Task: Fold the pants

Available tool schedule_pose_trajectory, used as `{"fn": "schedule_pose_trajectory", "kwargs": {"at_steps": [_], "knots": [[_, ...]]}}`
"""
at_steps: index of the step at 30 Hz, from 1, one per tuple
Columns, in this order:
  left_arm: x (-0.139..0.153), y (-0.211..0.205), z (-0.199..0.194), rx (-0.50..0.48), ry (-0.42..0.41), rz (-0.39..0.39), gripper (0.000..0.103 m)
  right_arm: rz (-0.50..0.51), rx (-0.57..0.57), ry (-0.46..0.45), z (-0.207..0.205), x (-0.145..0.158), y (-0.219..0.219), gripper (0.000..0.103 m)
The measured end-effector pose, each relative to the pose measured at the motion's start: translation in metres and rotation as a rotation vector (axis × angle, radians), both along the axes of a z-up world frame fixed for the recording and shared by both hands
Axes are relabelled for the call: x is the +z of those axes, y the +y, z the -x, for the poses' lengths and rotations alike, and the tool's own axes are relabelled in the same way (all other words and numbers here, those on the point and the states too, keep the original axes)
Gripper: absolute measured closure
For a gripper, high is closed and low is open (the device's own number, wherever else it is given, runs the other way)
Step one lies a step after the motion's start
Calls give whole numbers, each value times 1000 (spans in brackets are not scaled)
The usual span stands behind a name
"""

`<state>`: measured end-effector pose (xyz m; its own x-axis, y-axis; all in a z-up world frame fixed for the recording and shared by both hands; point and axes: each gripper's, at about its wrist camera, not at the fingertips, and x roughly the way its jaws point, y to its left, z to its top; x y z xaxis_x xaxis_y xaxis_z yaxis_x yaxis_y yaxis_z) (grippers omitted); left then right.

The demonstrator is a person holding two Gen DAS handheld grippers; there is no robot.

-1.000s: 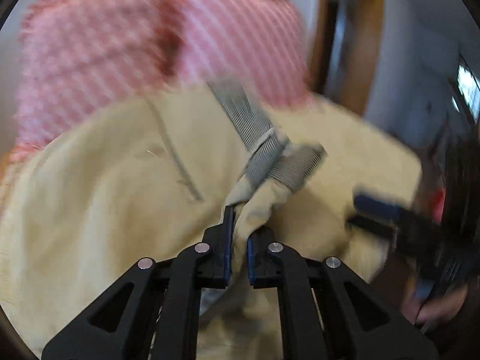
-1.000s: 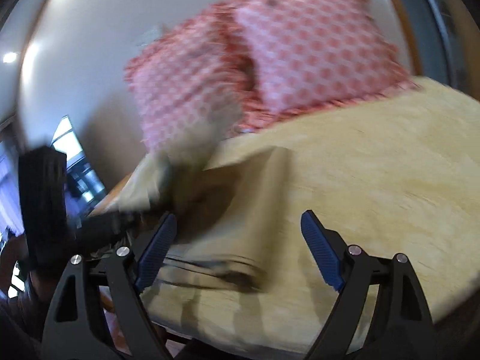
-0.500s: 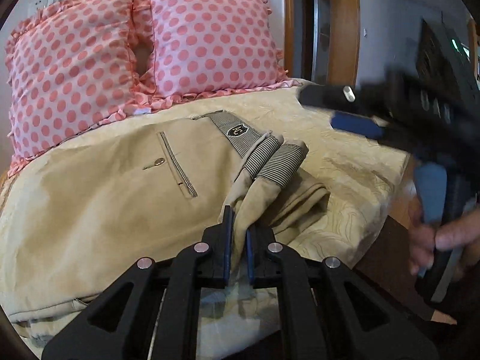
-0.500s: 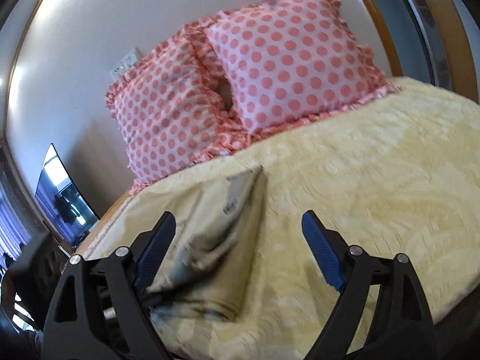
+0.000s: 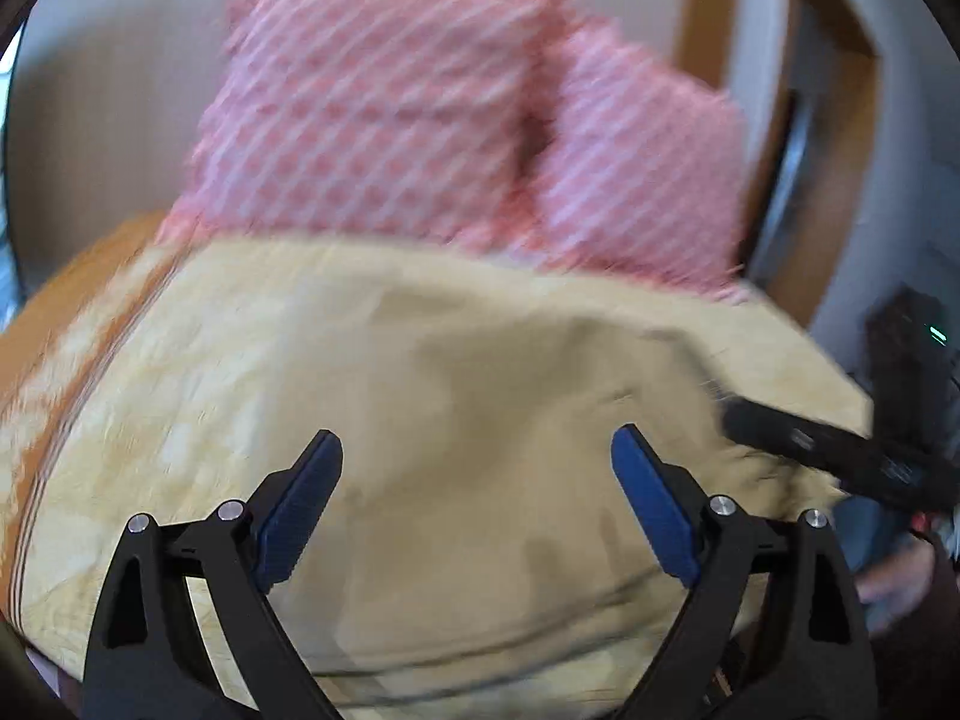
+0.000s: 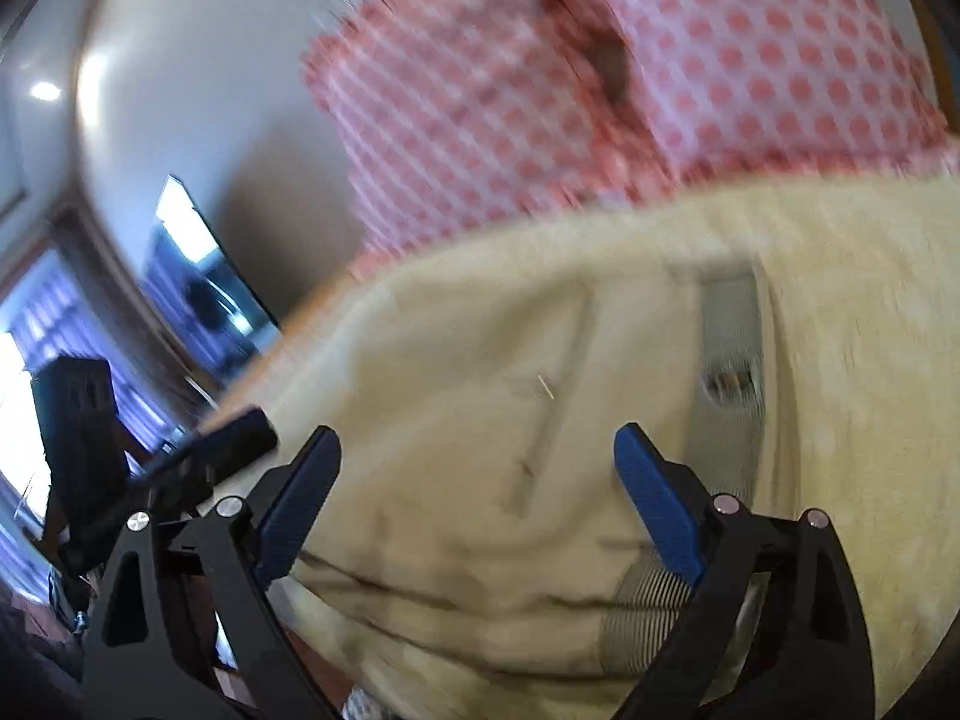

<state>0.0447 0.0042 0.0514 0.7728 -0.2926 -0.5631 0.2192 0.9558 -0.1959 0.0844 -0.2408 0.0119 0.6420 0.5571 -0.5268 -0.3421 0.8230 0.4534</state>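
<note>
Currently both views are motion-blurred. L gripper (image 5: pixel 477 456): fingers spread wide, nothing between them, above the khaki pants (image 5: pixel 510 420). R gripper (image 6: pixel 477 456): also spread wide, nothing held, over the same garment. Pants lie folded on the yellow bedspread (image 6: pixel 870 330) near its front edge; grey striped waistband (image 6: pixel 729 360) visible on the R side in the R wrist view, w/ a pocket seam beside it. Two pink polka-dot pillows (image 6: pixel 600 90) stand behind, against the wall. R gripper's black frame enters at the R edge of the L wrist view.
</note>
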Motion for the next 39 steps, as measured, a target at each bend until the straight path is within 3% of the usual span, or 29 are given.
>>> {"fn": "schedule_pose_trajectory", "kwargs": {"at_steps": [3,5,7,9,12,16,20,23,31,32,34,36,39], "knots": [[-28,-4,-2,-19,109,-11,12,23,6,-23,18,-11,-3,12],[-32,-14,8,-26,76,-90,12,81,16,-25,29,-10,4,12],[-26,-7,11,-48,98,-50,12,116,23,-18,31,-2,4,13],[-8,18,-1,-59,115,81,12,55,5,-23,23,9,-12,14],[13,57,-29,-2,119,178,12,23,-100,-17,-9,24,-47,14],[11,81,-92,17,225,199,12,32,-154,121,-70,12,-73,35],[-9,86,-132,-4,332,215,18,45,-157,194,-101,-3,-80,45],[-21,83,-151,-44,382,231,19,70,-130,186,-104,-7,-78,53],[-24,75,-167,-99,386,274,20,81,-88,163,-100,-9,-79,62],[-25,74,-168,-97,386,277,25,95,-79,157,-100,-8,-78,65],[-27,76,-169,-90,393,293,52,126,-57,131,-97,-5,-75,72],[-30,77,-167,-95,404,311,87,152,-32,96,-93,0,-74,77],[-24,68,-162,-110,371,264,92,151,-19,86,-92,3,-76,82]]}}
